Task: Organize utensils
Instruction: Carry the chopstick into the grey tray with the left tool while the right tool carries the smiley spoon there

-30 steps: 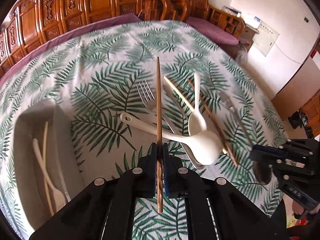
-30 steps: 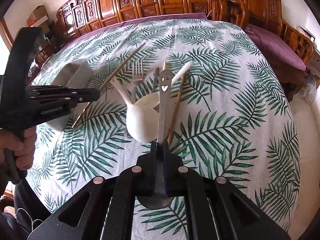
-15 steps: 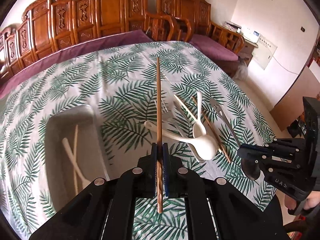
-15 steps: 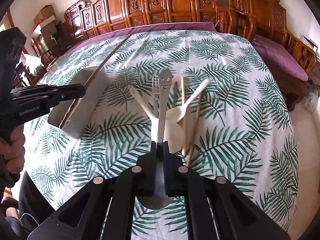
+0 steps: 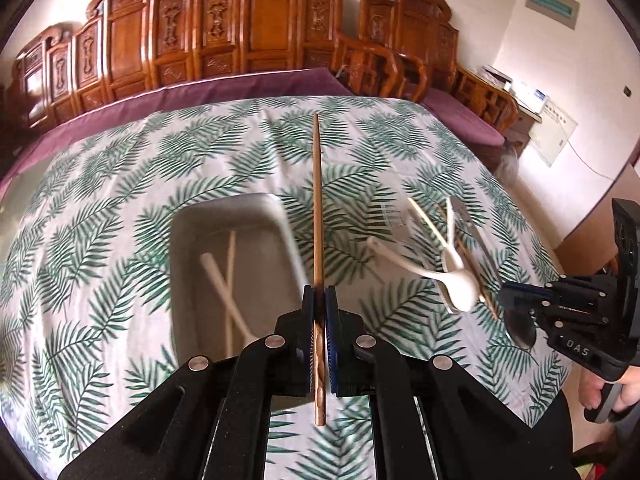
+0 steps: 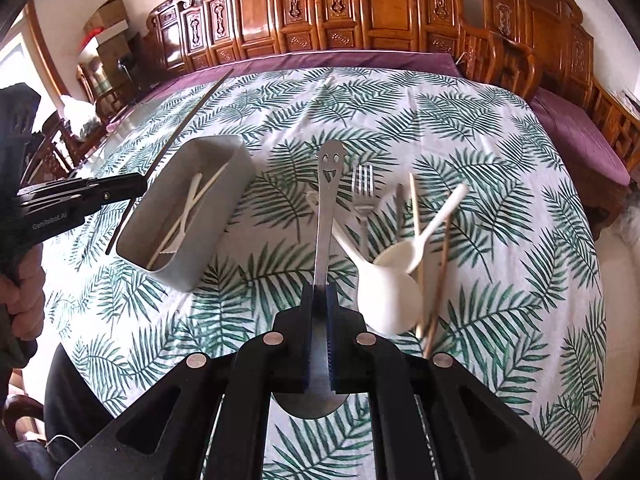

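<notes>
Carved wooden chairs are lining the wall behind a table draped in a palm-leaf cloth (image 5: pixel 120 208), and over it the person is working both tools at once. Since a second ago the left gripper (image 5: pixel 319 344) has been swinging across the cloth: the grey tray (image 5: pixel 224 208), which was sitting at the far left edge of the left wrist view, is now lying just left of centre, almost under the jaws. Those jaws are staying clamped tight on a dark wooden chopstick (image 5: pixel 318 216), which is pointing up the middle of the frame with its far part crossing above the tray's right wall. Inside the tray, a pale chopstick (image 5: pixel 231 280) and a white utensil (image 5: pixel 224 292) are already lying crossed. The right gripper (image 6: pixel 319 344) is keeping its jaws pinched on a metal spoon with a smiling face (image 6: pixel 326 208) cut into its handle, and in its view the tray (image 6: pixel 180 268) has drifted from the upper left toward the centre left. To the right of that spoon the leftover pile is waiting: a metal fork (image 6: pixel 363 192), two white spoons (image 6: pixel 394 280) and loose chopsticks (image 6: pixel 438 276). My guess is that both carried pieces are heading for the tray, the chopstick first, since it is nearly lined up for the drop; much of the sorting is still left.
</notes>
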`<state>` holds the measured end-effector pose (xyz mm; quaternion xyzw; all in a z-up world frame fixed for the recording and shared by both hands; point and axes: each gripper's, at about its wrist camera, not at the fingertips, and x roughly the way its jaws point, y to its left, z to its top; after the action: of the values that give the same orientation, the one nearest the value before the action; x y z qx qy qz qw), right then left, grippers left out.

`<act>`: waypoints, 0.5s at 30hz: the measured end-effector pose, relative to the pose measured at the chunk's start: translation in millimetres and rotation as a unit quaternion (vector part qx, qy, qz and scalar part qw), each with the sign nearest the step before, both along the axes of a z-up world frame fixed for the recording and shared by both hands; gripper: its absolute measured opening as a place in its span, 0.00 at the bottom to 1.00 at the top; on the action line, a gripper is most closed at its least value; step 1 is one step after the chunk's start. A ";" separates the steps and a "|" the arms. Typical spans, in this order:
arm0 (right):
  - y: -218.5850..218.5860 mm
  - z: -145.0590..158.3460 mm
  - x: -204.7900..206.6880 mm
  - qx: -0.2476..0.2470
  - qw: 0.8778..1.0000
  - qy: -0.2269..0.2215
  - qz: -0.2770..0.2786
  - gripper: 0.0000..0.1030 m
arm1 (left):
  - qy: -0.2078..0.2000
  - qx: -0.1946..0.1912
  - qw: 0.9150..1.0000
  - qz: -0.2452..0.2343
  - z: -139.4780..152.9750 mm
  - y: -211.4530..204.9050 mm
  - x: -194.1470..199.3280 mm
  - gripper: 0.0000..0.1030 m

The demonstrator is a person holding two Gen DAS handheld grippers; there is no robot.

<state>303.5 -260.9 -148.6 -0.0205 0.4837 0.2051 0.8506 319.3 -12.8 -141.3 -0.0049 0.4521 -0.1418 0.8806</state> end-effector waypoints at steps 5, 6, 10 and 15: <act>17.3 3.2 5.6 -0.003 1.000 -0.001 0.013 0.07 | 0.006 -0.002 1.000 0.016 -9.3 20.3 7.1 0.04; 21.1 3.8 7.3 -0.003 1.000 -0.001 0.015 0.07 | 0.008 -0.003 1.000 0.021 -11.9 24.7 9.2 0.04; 37.5 6.9 13.0 -0.004 1.000 -0.002 0.026 0.07 | 0.017 -0.007 0.999 0.035 -23.5 40.6 15.8 0.04; 56.5 9.0 20.9 -0.001 0.999 -0.001 0.037 0.07 | 0.029 -0.010 0.999 0.042 -36.5 52.1 20.0 0.04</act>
<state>324.4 -204.4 -139.6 -0.0395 0.4818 0.2360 0.8430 339.3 39.4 -177.7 -0.0363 0.4754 -0.1092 0.8722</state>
